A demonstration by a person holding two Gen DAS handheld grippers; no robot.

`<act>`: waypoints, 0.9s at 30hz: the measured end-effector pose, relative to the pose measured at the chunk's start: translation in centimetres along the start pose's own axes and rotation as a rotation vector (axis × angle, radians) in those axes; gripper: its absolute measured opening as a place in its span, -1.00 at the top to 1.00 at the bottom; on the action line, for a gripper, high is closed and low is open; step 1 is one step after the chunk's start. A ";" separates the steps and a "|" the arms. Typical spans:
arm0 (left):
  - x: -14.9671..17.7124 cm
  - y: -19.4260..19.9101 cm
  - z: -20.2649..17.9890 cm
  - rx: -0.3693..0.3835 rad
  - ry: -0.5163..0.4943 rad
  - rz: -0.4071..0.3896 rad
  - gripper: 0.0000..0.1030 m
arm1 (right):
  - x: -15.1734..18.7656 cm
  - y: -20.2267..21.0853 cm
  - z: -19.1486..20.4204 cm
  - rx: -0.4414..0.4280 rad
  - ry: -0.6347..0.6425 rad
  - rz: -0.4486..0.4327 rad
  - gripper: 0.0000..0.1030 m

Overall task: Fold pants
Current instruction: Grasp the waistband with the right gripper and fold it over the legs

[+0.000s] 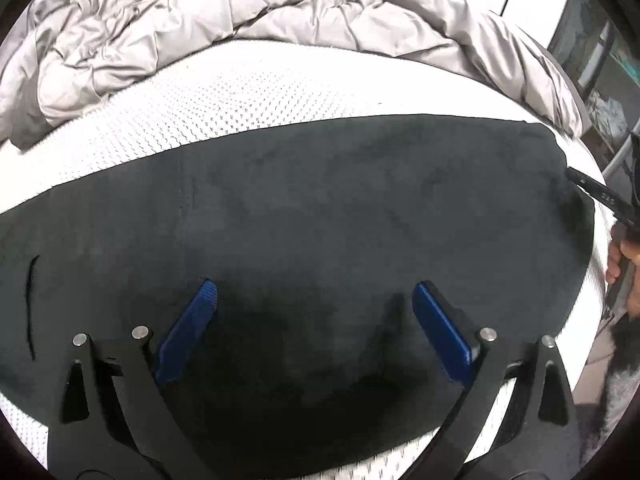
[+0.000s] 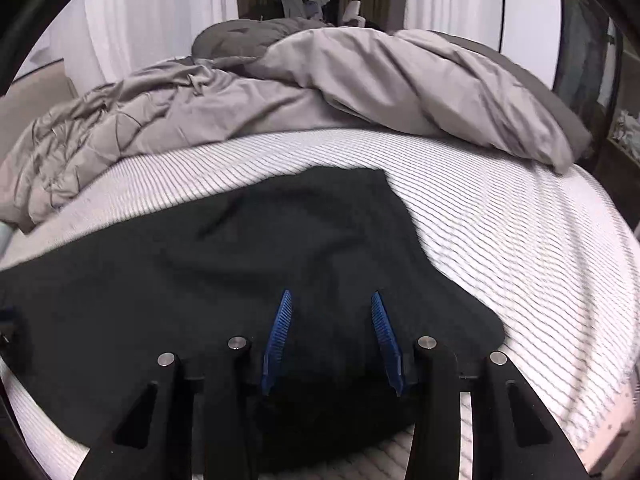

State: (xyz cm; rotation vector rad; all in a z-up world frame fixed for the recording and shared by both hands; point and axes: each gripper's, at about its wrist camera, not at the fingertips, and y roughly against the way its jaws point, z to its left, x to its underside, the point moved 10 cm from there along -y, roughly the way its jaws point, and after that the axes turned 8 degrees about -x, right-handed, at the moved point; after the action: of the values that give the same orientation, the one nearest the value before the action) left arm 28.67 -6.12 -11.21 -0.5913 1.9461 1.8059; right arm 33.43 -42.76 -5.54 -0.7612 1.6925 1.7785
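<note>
Black pants lie spread flat across a white mattress. My left gripper hovers over their near half, its blue pads wide apart and nothing between them: open. In the right wrist view the pants end in a rounded edge at the right. My right gripper hangs over that end with its blue pads a narrow gap apart, and only dark cloth shows below the gap. The pads do not visibly press on cloth. In the left wrist view, one black finger of the right gripper reaches the pants' right end, held by a hand.
A rumpled grey duvet is piled along the far side of the mattress. White curtains and dark furniture stand beyond the bed. The bed's edge runs down the right side of the left wrist view.
</note>
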 end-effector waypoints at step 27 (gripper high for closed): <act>4.8 0.1 -8.5 0.040 -0.231 0.018 -0.97 | 7.9 3.3 -10.8 -0.480 -0.755 -0.074 -0.57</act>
State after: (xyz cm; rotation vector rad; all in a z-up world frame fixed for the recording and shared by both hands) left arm 24.49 -14.69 -13.30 -0.3361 1.8320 1.7560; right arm 25.86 -53.59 -9.48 -0.2519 0.7502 2.0799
